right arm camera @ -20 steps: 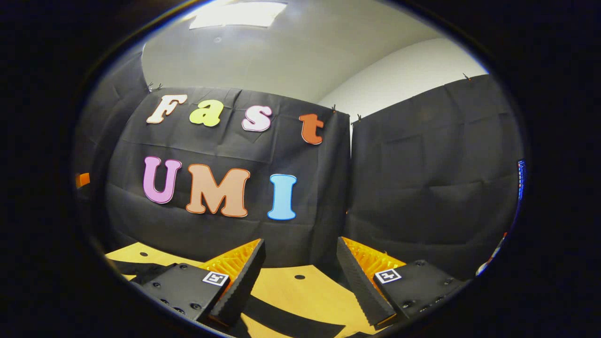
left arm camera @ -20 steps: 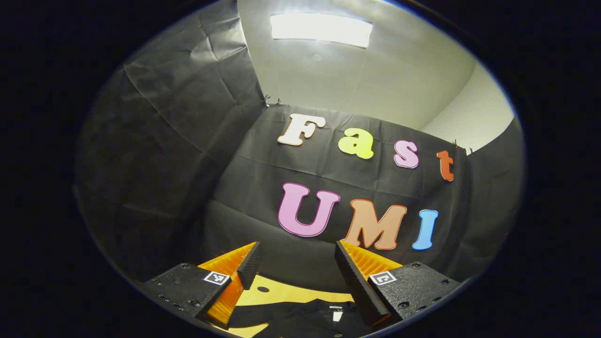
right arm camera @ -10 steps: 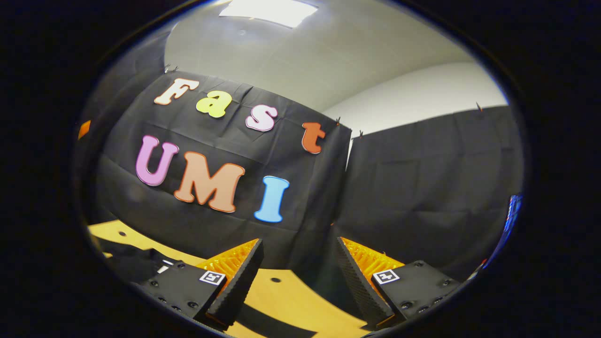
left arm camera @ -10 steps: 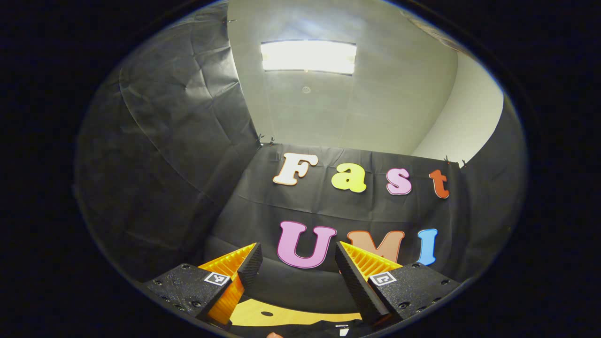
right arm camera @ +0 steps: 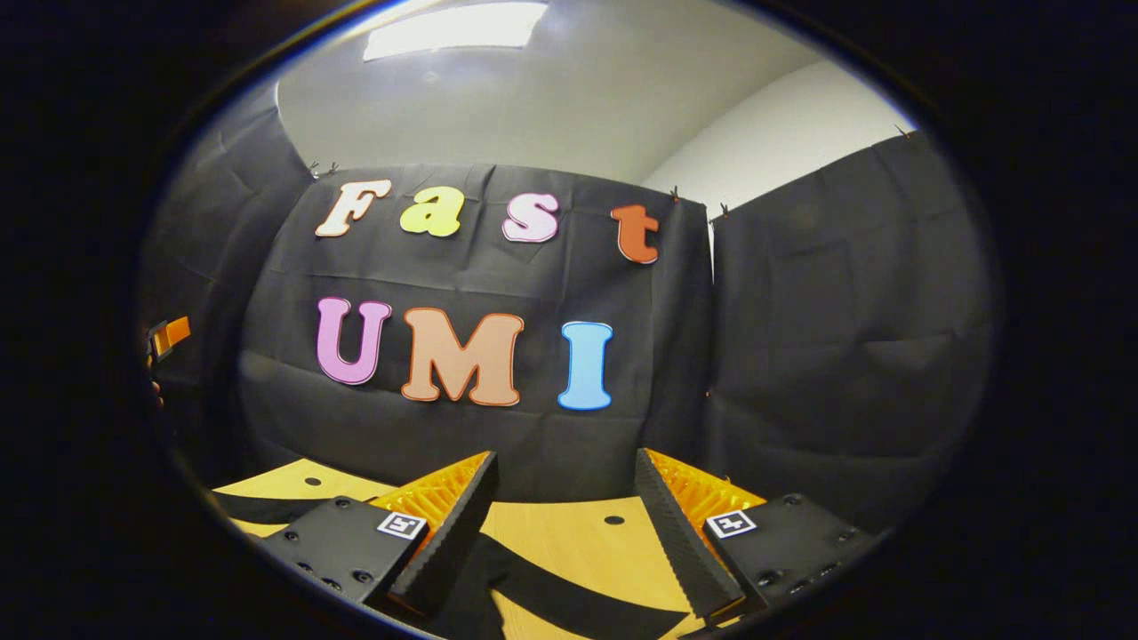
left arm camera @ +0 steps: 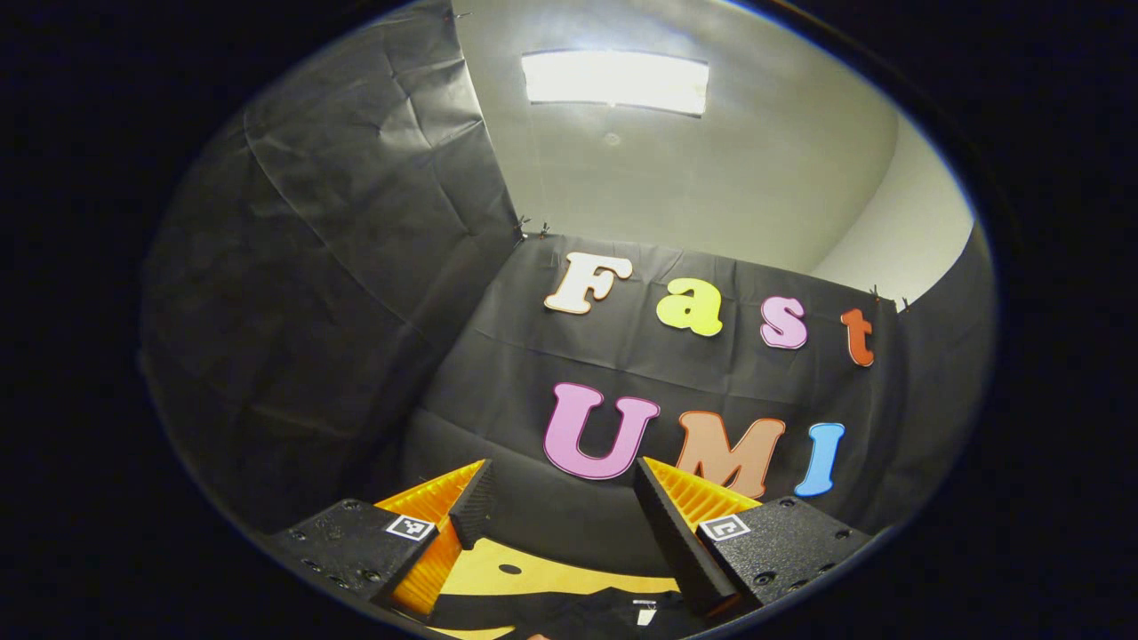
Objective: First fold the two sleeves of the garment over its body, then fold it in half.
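Observation:
A black garment (left arm camera: 578,615) with a white neck label lies flat on the wooden table (left arm camera: 569,578), seen at the bottom of the left gripper view. My left gripper (left arm camera: 560,493) hangs open above it, pointed up at the back wall, nothing between its fingers. In the right gripper view, a black strip of the garment (right arm camera: 569,603) crosses the table (right arm camera: 578,538) under my right gripper (right arm camera: 564,471), which is also open and holds nothing. Another dark part of the garment (right arm camera: 253,508) shows at the left. Most of the garment is hidden below both views.
Black cloth walls close the booth at the back and on both sides. A ceiling light (left arm camera: 615,80) glows overhead. The other gripper's edge (right arm camera: 169,333) shows at the far left of the right gripper view. The table has small round holes (right arm camera: 613,519).
The left gripper tilted up toward the ceiling, then came partly back down. The right gripper rolled sideways and has levelled out again. Both stayed open with nothing held.

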A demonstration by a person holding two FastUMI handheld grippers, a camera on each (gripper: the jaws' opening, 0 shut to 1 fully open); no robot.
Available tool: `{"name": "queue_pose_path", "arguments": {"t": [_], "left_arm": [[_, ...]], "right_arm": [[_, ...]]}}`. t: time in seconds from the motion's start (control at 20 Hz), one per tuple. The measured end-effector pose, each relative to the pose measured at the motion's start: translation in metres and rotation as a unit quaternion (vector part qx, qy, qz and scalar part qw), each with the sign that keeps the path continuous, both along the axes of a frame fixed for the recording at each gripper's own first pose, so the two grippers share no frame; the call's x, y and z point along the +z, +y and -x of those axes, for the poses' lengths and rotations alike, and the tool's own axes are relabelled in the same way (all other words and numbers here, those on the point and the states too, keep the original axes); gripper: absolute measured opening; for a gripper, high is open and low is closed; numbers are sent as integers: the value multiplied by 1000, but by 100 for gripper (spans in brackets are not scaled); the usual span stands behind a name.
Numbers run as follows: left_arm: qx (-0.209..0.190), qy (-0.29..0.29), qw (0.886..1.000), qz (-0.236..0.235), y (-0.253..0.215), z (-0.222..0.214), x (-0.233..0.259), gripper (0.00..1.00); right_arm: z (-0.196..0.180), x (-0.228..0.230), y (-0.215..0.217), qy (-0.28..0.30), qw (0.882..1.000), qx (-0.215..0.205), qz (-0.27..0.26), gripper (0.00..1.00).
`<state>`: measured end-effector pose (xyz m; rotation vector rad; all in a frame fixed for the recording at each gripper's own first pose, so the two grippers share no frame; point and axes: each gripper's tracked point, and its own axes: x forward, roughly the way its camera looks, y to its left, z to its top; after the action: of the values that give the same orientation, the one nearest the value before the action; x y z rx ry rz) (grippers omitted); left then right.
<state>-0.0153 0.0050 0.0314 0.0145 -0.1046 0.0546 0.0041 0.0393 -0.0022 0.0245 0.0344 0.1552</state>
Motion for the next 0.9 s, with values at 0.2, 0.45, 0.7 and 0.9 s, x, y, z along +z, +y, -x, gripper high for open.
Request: {"name": "queue_pose_path", "arguments": {"t": [0.2, 0.45, 0.7, 0.9], "left_arm": [[-4, 24, 1000, -13, 0, 0, -10, 92], [27, 61, 997, -31, 13, -1, -25, 92], [33, 61, 996, -52, 20, -2, -23, 92], [41, 65, 995, -57, 23, -1, -27, 92]], "right_arm": [[7, 24, -18, -46, 998, -11, -41, 98], [-4, 22, -29, -39, 998, -20, -35, 98], [-13, 10, -30, -14, 999, -16, -38, 98], [-21, -7, -37, 13, 999, -27, -41, 98]]}}
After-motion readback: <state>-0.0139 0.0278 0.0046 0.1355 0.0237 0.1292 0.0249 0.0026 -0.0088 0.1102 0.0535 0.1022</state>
